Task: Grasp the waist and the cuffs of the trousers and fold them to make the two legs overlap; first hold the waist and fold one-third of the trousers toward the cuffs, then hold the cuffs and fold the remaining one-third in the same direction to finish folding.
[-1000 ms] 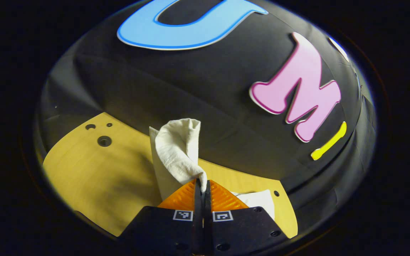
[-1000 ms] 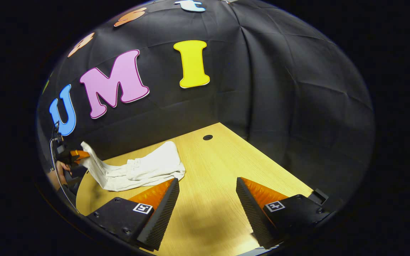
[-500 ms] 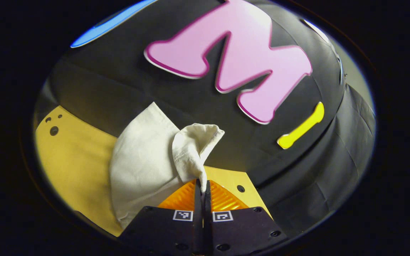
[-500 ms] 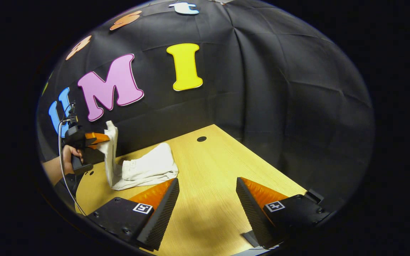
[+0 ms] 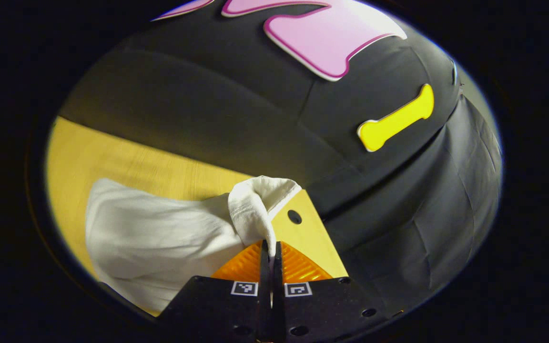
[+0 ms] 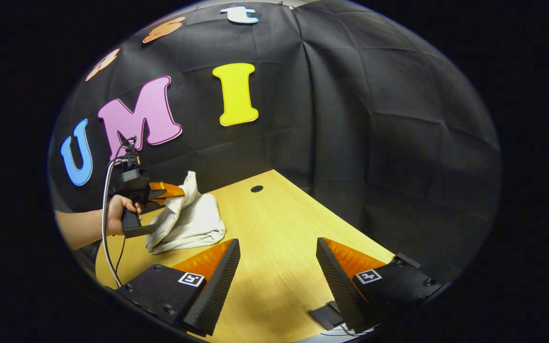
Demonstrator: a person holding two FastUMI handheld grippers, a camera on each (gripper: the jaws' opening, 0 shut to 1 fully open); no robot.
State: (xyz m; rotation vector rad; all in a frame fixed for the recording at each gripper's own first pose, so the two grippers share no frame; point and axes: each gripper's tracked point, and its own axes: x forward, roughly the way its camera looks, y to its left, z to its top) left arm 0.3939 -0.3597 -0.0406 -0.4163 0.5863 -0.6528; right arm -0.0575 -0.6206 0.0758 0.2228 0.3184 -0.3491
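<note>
On the wooden table point(image 6: 284, 238), near its far left part, the white trousers point(image 6: 186, 221) lie bunched, one end lifted. That raised edge is pinched between both fingers of the left gripper point(image 5: 270, 247), held by a hand point(image 6: 117, 214). Well apart, the right gripper point(image 6: 278, 259) hangs above bare tabletop with fingers spread wide, gripping nothing.

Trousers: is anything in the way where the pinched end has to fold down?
Nothing visible. The left gripper is shut on the trousers, lifting that end over the rest of the pile. The right gripper is open and apart from it, over bare table.
</note>
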